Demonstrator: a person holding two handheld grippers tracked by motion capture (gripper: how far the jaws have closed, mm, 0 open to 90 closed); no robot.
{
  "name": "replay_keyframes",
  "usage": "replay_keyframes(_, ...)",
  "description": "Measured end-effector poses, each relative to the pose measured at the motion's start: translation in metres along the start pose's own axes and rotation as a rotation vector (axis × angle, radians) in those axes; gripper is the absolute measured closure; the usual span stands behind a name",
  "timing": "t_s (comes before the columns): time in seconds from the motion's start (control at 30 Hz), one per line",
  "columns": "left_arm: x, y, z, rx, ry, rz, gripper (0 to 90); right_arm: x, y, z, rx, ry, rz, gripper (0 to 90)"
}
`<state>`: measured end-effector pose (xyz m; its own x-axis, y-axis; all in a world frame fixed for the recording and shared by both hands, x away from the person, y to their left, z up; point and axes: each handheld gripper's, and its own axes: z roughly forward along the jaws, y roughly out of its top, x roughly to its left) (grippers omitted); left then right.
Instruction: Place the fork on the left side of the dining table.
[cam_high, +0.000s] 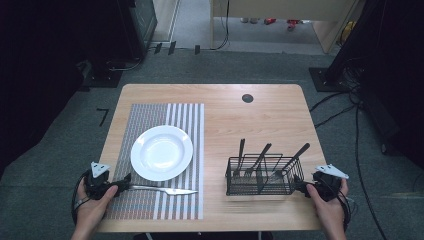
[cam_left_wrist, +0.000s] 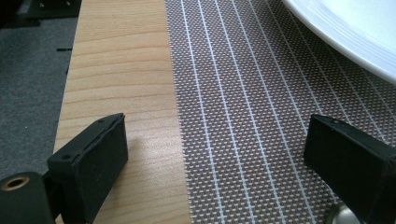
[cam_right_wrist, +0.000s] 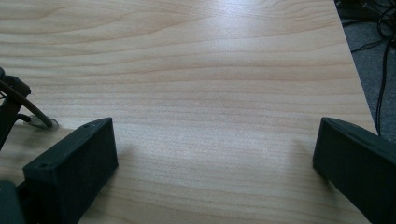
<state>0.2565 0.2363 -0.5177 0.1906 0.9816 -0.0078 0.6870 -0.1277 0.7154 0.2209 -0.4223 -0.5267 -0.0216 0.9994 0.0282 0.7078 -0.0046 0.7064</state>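
Observation:
A table knife (cam_high: 165, 190) lies on the striped placemat (cam_high: 150, 207), blade to the right, just in front of a white plate (cam_high: 161, 152). My left gripper (cam_high: 121, 183) rests at the knife's handle end with its jaws wide open. In the left gripper view, my left gripper (cam_left_wrist: 215, 140) has bare mat and wood between its jaws, the plate (cam_left_wrist: 355, 32) ahead on the right, and a metal end of the knife (cam_left_wrist: 343, 215) beside the right-hand jaw. My right gripper (cam_high: 302, 186) stands open just right of a black wire cutlery basket (cam_high: 260, 176).
The basket holds several dark-handled utensils, forks (cam_high: 248, 161) among them. In the right gripper view, my right gripper (cam_right_wrist: 215, 144) is over bare wooden table (cam_right_wrist: 210, 70), with a basket corner (cam_right_wrist: 14, 100) at the left. A cable hole (cam_high: 247, 98) lies far back. Cables cross the floor at the right.

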Motion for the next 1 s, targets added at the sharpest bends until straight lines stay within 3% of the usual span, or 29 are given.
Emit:
replay_keyframes(0.1,0.0,0.0,0.0,0.002,0.0,0.001,7.2,0.0,0.0,0.0,0.0,0.002,-0.001,0.0)
replay_keyframes(0.13,-0.001,0.003,-0.002,0.032,-0.003,0.005,8.1,0.0,0.0,0.0,-0.001,0.003,-0.004,0.0)
replay_keyframes(0.23,0.0,0.005,-0.004,0.043,0.02,-0.023,14.4,0.0,0.0,0.0,-0.001,0.003,-0.004,0.0)
replay_keyframes(0.5,0.005,0.012,-0.019,-0.024,0.019,-0.082,13.4,0.0,0.0,0.0,-0.001,0.003,-0.004,0.0)
replay_keyframes(0.6,0.001,0.019,-0.03,-0.071,-0.017,-0.094,12.4,0.0,0.0,0.0,-0.001,0.003,-0.005,0.0)
replay_keyframes(0.7,-0.004,0.024,-0.036,-0.092,-0.024,-0.086,12.1,0.0,0.0,0.0,-0.001,0.003,-0.005,0.0)
replay_keyframes(0.8,-0.014,0.033,-0.047,-0.134,-0.09,-0.084,12.1,0.0,0.0,0.0,-0.001,0.002,-0.005,0.0)
replay_keyframes(1.0,-0.032,0.045,-0.057,-0.146,-0.137,-0.048,12.1,0.0,0.0,0.0,-0.001,0.003,-0.005,0.0)
